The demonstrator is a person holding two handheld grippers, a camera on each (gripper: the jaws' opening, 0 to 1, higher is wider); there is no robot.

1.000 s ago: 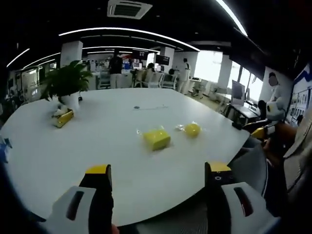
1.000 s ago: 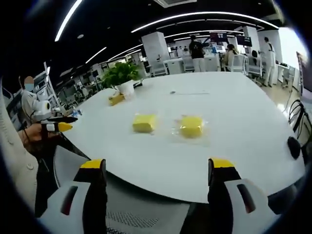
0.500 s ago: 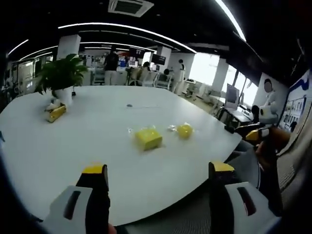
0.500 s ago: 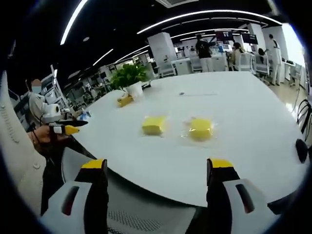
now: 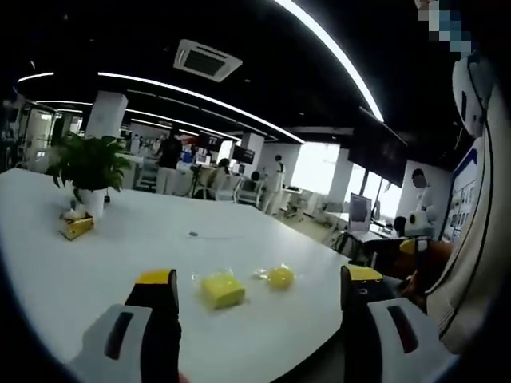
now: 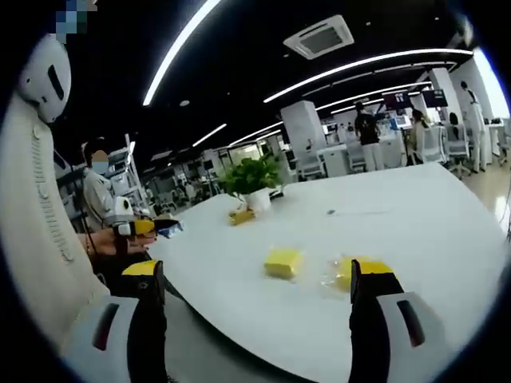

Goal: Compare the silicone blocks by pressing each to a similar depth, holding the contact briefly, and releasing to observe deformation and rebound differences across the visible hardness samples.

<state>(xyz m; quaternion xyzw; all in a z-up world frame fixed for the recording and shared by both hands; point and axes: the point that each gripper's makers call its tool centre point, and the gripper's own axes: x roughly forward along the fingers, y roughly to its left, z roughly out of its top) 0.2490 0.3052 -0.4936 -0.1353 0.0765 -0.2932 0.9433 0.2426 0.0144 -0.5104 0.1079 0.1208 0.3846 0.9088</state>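
Observation:
Two yellow silicone blocks lie on clear film near the edge of a white table (image 5: 96, 271). In the left gripper view a squarish block (image 5: 221, 290) is on the left and a rounder block (image 5: 280, 277) on the right. My left gripper (image 5: 259, 276) is open, held off the table well short of both. In the right gripper view the squarish block (image 6: 283, 262) lies ahead, and the second block (image 6: 345, 273) is partly hidden behind my right-hand jaw. My right gripper (image 6: 257, 268) is open too, away from the table (image 6: 415, 215), holding nothing.
A potted plant (image 5: 86, 163) (image 6: 251, 177) stands farther back with a small yellow item (image 5: 77, 227) (image 6: 239, 215) beside it. Each view catches the other gripper in a hand at its side (image 5: 415, 246) (image 6: 142, 227). A white-clad person sits close. People stand at desks beyond.
Both cameras have dropped and tilted up, so more ceiling shows and the blocks sit lower in each picture. The blocks lie where they were. Both grippers stay open.

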